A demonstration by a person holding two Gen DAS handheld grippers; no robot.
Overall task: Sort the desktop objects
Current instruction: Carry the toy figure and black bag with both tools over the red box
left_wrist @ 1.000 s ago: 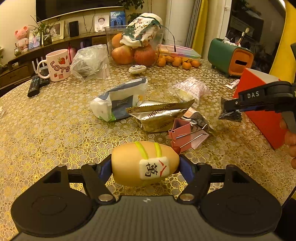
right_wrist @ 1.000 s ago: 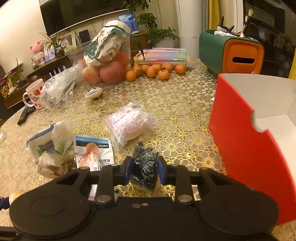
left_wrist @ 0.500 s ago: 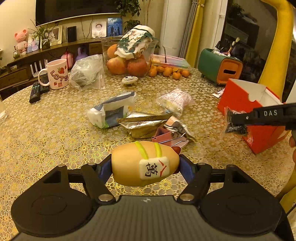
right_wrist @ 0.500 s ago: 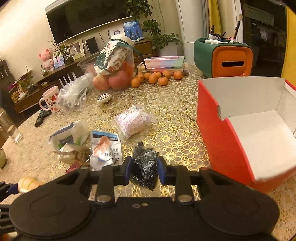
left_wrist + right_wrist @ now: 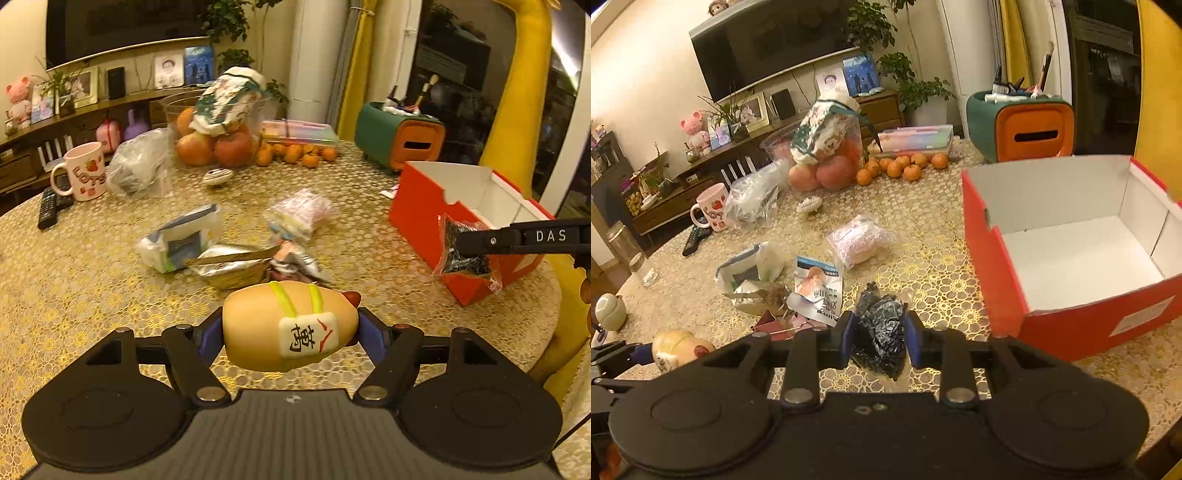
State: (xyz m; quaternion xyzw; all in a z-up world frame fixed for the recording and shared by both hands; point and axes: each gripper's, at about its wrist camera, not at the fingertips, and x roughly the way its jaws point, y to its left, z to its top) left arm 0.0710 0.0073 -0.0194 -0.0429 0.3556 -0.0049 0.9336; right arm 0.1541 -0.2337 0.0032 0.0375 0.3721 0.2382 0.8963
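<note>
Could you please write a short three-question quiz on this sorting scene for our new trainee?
1. True or false: the red box already holds sorted items.
2. What does the left gripper hold?
A. the strawberry mug
B. the tan egg-shaped toy
C. a tangerine
3. Fill in: the right gripper is shut on a ___ packet.

Key:
1. False; its white inside shows nothing in it.
2. B; both fingers press the toy's ends above the table.
3. Dark, crinkly; it hangs beside the box, not yet over the opening.
</note>
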